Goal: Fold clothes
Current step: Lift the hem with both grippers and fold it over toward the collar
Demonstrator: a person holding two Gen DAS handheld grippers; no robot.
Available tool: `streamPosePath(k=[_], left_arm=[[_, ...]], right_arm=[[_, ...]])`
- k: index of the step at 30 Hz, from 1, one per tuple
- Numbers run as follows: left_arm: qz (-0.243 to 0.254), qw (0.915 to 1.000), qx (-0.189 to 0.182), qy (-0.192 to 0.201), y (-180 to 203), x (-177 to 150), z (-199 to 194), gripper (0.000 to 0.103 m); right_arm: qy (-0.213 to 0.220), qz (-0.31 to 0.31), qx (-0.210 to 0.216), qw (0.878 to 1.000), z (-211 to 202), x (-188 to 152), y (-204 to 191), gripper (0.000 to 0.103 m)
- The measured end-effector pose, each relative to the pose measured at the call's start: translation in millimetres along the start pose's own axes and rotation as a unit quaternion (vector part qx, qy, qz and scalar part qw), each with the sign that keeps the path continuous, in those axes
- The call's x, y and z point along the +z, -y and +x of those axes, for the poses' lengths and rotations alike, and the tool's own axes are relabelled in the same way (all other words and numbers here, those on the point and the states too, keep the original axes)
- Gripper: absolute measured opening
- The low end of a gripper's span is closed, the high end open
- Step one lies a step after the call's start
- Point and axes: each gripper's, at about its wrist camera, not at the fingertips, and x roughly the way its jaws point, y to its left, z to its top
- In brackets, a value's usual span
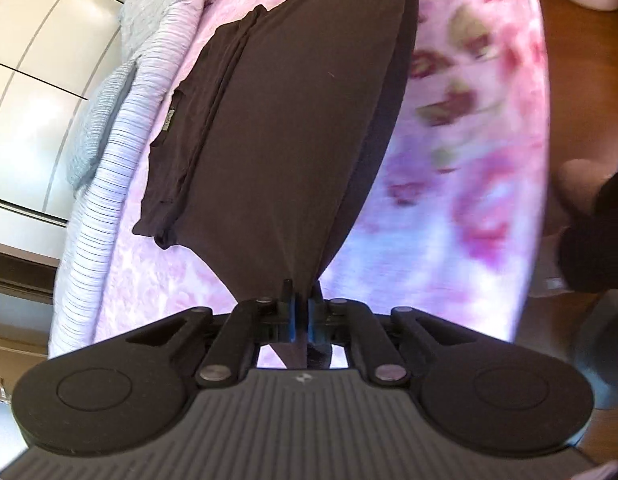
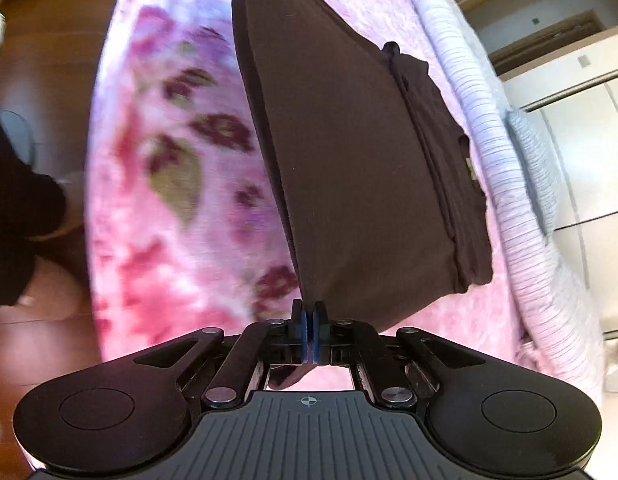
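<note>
A: Pink floral blanket (image 1: 461, 152) covers the bed, striped lilac bedding (image 1: 121, 168) along its far side, pale cabinets (image 1: 37, 80) behind that, wood floor (image 2: 41, 20) on our side.

B: And the dark brown garment (image 1: 293, 128)?

A: Its far part lies on the blanket w/ sleeves tucked in over the body; the near part rises off the bed toward us. We hold it at both near corners. Left gripper (image 1: 302, 312) is clamped on one corner, right gripper (image 2: 310, 332) pinched tight on the other, blue pads nearly meeting w/ cloth between.

B: Long axis?

A: Runs straight away from both grippers, twd the striped bedding. The held hem edge stretches taut between our two hands, across that axis. Neither hand looks nearer; each has its own corner.

B: So the move turns on carrying that edge fwd over the lying part?

A: Prob, as a judgement: the collar end w/ its label (image 2: 469, 168) lies farthest from us. Room: open blanket on both sides, but the far end sits close to the striped roll, so little spare there.
</note>
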Motion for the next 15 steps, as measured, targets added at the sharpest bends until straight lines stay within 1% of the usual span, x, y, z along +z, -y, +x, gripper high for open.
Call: streamPosePath(k=[4,6,8,10,11,14,15], left_arm=[[-0.015,0.9982,-0.055,-0.016,20,2,-45,0.003],[-0.024,0.9959,-0.084,-0.026,28,4,-68,0.003],[-0.04,0.9934,-0.102,-0.033,25,11,-86,0.003],[-0.052,0.9933,-0.096,-0.038,6,22,-91,0.003],[-0.061,0.9929,-0.094,-0.041,-11,27,-89,0.003],[-0.08,0.9926,-0.08,-0.043,-78,42,-71,0.004],[-0.083,0.9932,-0.072,-0.038,-106,47,-60,0.004]], right_arm=[[-0.005,0.012,0.046,0.999,-49,-7,-25,0.001],[-0.002,0.011,0.045,0.999,-62,-6,-9,0.001],[0.0,0.009,0.045,0.999,-74,-4,8,0.001],[0.003,0.008,0.044,0.999,-86,-3,25,0.001],[0.004,0.007,0.044,0.999,-93,-3,33,0.001],[0.008,0.005,0.043,0.999,-111,-1,59,0.001],[0.015,-0.004,0.039,0.999,-108,5,81,0.001]])
